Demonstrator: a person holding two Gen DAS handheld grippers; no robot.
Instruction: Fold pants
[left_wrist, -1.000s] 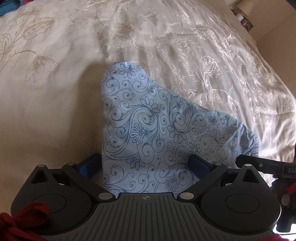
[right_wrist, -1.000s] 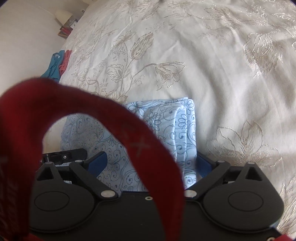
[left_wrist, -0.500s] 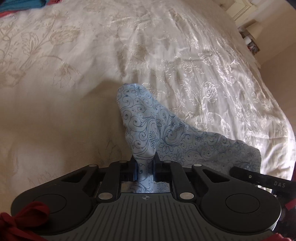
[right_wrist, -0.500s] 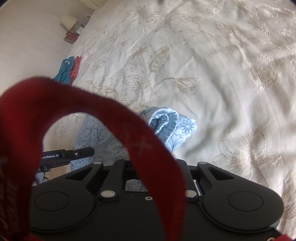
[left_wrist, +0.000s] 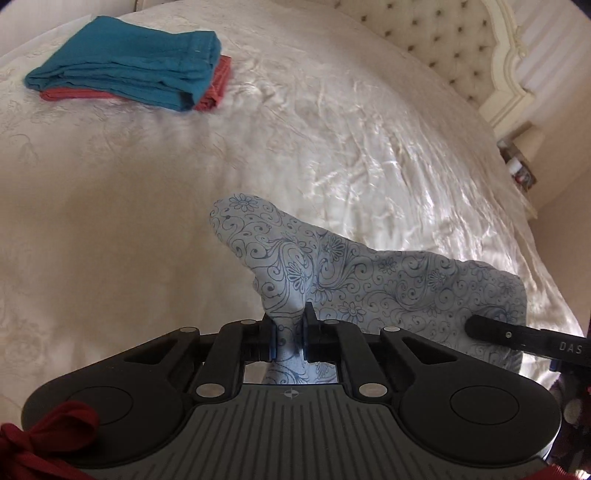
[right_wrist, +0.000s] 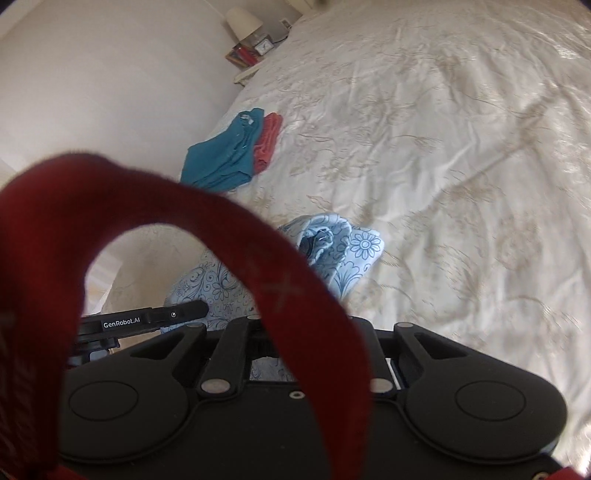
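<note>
The folded light-blue pants (left_wrist: 369, 280) with a dark floral swirl print hang lifted above the cream bedspread. My left gripper (left_wrist: 288, 332) is shut on one end of the pants. My right gripper (right_wrist: 295, 332) is shut on the other end of the pants (right_wrist: 347, 251); a red strap (right_wrist: 229, 236) hides its fingertips. Each gripper's side shows in the other's view: the right one (left_wrist: 524, 338) and the left one (right_wrist: 140, 321).
A stack of folded teal pants (left_wrist: 129, 70) on a red garment (left_wrist: 216, 90) lies at the far side of the bed; it also shows in the right wrist view (right_wrist: 225, 157). A tufted headboard (left_wrist: 443, 40) and a nightstand with a lamp (right_wrist: 247, 33) border the bed.
Both grippers closed on the ends of the blue pants and lifted them off the bedspread. The view rose, so the teal and red stack and headboard came into sight.
</note>
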